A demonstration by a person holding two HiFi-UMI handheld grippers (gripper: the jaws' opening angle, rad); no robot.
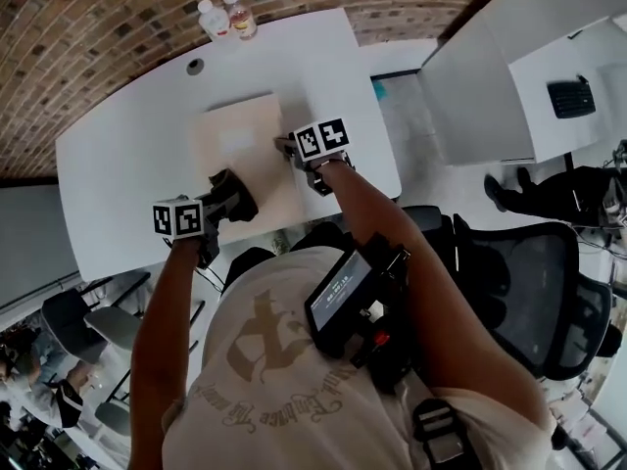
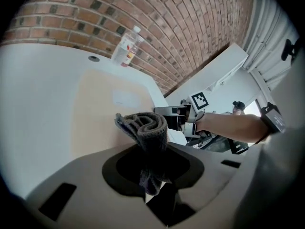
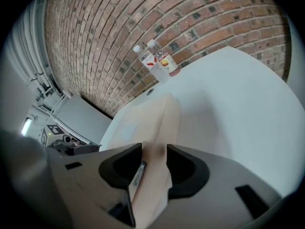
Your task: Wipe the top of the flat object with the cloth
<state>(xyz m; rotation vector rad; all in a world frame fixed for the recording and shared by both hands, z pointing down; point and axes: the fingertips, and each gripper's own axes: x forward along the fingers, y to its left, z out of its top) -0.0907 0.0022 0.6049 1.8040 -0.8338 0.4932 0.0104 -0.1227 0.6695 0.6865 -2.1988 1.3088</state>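
A flat beige box [image 1: 238,145] lies on the white table [image 1: 127,174]. My left gripper [image 1: 233,197] is shut on a rolled dark grey cloth [image 1: 238,202] over the box's near left corner. In the left gripper view the cloth [image 2: 146,127] sticks up out of the left gripper [image 2: 153,152], with the box [image 2: 107,106] just beyond it. My right gripper [image 1: 288,150] is shut on the box's right edge. In the right gripper view that gripper [image 3: 155,165] has its dark pads on either side of the box's edge [image 3: 153,128].
Two small plastic bottles [image 1: 227,16] stand at the table's far edge by the brick wall, beside a round cable hole [image 1: 195,66]. A black office chair [image 1: 529,282] is behind me on the right. Another white desk [image 1: 490,76] stands beyond the table's right edge.
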